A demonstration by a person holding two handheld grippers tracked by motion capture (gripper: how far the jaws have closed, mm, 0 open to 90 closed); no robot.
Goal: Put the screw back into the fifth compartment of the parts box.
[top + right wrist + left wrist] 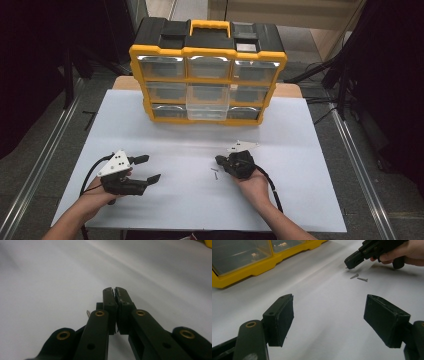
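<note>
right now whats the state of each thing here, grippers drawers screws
left gripper: open, nothing between its pads
right gripper: shut, tips low by the screws; whether it holds one cannot be told
middle drawer of the organizer: pulled out
other drawers: pushed in
two screws: lying loose on the table
</note>
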